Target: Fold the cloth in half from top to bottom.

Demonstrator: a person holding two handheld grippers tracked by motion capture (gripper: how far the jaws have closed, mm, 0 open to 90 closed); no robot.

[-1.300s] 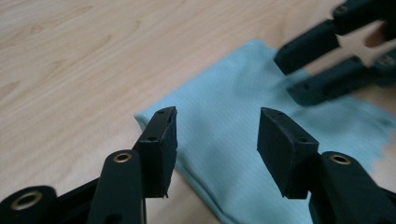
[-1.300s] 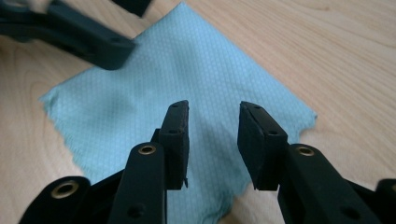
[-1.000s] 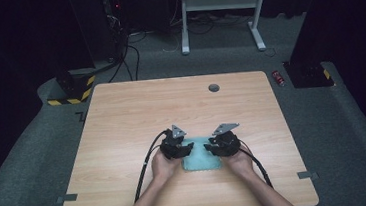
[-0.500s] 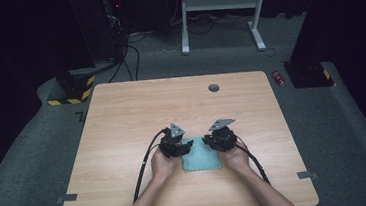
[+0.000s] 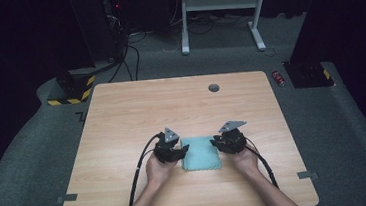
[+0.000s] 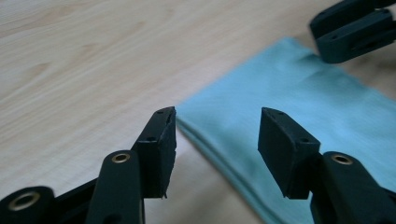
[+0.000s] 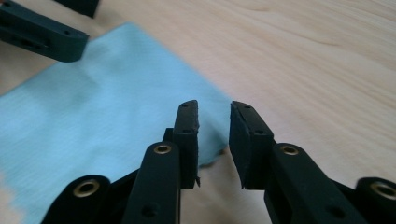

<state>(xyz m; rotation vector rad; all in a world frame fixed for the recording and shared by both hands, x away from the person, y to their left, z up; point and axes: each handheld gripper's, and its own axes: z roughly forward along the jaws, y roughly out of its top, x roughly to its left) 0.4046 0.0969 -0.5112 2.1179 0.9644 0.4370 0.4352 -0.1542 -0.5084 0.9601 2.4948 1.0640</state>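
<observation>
A folded teal cloth (image 5: pixel 201 152) lies flat on the wooden counter (image 5: pixel 122 118), low and centre in the high view, between the two hands. The left gripper (image 5: pixel 171 152) sits just beside the cloth's left edge and the right gripper (image 5: pixel 224 143) just beside its right edge; in this view I cannot tell whether either touches the fabric. In the left gripper view the gripper (image 6: pixel 217 135) has its jaws standing well apart with nothing pressed between them; the cloth (image 6: pixel 299 107) shows its layered folded edge running down through the gap (the pads sit clear of it), and the other gripper's dark jaws (image 6: pixel 352 30) hang in the upper right of the frame over the cloth's far side. In the right gripper view the gripper (image 7: pixel 215 140) has its jaws a little apart, having just been opening after a quick close, and the cloth's corner (image 7: pixel 116 102) lies under and behind the left jaw with no fabric pinched. The other gripper (image 7: pixel 42 30) shows at the upper left. Around the work, the counter carries a small round grommet (image 5: pixel 214 87) near its far edge, well apart from the cloth. On the floor beyond stand a white frame (image 5: pixel 223 9), a yellow-and-black striped block (image 5: pixel 72 90) at the left with cables, and a small red thing (image 5: pixel 279 78) at the right, too small to name.
</observation>
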